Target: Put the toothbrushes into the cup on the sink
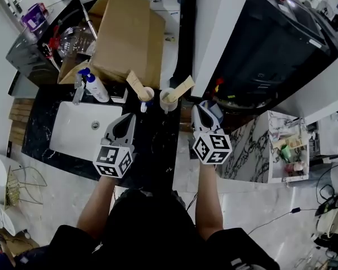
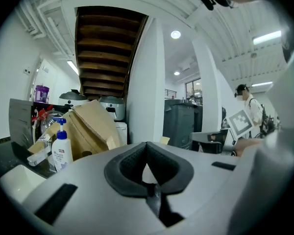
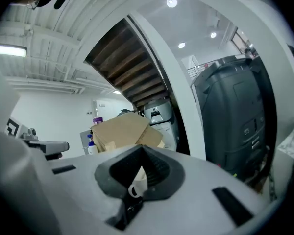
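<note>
two pale cups stand on the dark table (image 1: 153,136) just right of the sink basin (image 1: 79,134), by its far corner. the first cup (image 1: 147,96), the nearer to the basin, carries the first toothbrush (image 1: 136,83), wrapped in a tan paper sleeve and leaning back towards the basin. the second cup (image 1: 168,100), just beside the first on the side away from the basin, carries the second toothbrush (image 1: 181,88), which leans the other way. each tilts because only its foot sits inside the cup and the rim props the rest, so they look settled rather than balanced.

the left gripper (image 1: 126,121) hangs over the table at the basin's right edge, short of the cups, its fingers closed on nothing. the right gripper (image 1: 202,111) is further right of the basin, seemingly past the table's edge, fingers also together and empty.

with both brushes seated and both grippers clear of them, the task reads as done. a cardboard box (image 1: 127,35) and a pump bottle (image 1: 94,86) stand behind the basin.
</note>
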A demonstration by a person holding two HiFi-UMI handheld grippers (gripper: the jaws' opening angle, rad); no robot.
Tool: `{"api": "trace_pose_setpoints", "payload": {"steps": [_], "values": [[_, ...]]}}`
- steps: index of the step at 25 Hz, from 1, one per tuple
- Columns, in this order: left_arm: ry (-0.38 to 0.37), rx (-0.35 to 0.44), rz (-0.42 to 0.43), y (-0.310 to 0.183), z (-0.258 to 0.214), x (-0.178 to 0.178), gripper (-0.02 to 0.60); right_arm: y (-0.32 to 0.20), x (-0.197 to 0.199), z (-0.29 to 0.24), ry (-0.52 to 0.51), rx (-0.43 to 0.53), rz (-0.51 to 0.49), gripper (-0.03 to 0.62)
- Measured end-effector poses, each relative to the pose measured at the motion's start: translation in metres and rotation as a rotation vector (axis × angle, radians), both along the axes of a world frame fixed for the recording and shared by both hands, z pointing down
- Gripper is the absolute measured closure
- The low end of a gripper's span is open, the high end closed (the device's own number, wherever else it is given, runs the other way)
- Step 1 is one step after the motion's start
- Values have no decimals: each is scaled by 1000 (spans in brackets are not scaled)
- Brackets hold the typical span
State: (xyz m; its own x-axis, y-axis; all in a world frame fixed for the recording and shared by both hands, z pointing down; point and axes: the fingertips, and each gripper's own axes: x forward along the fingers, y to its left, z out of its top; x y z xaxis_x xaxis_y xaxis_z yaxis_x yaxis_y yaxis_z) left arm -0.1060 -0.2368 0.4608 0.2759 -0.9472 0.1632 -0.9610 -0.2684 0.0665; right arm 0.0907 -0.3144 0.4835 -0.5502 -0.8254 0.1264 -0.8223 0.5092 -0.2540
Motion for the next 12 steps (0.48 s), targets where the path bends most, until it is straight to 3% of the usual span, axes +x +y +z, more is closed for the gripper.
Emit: {"api": "trace_pose_setpoints", "payload": {"steps": [5, 12], "values": [[12, 35, 22, 10, -13, -3, 578, 24, 3, -24, 63, 59, 31, 592], [-20, 97, 55, 25, -32, -17, 578, 65, -4, -53, 73, 103, 90, 592]]}}
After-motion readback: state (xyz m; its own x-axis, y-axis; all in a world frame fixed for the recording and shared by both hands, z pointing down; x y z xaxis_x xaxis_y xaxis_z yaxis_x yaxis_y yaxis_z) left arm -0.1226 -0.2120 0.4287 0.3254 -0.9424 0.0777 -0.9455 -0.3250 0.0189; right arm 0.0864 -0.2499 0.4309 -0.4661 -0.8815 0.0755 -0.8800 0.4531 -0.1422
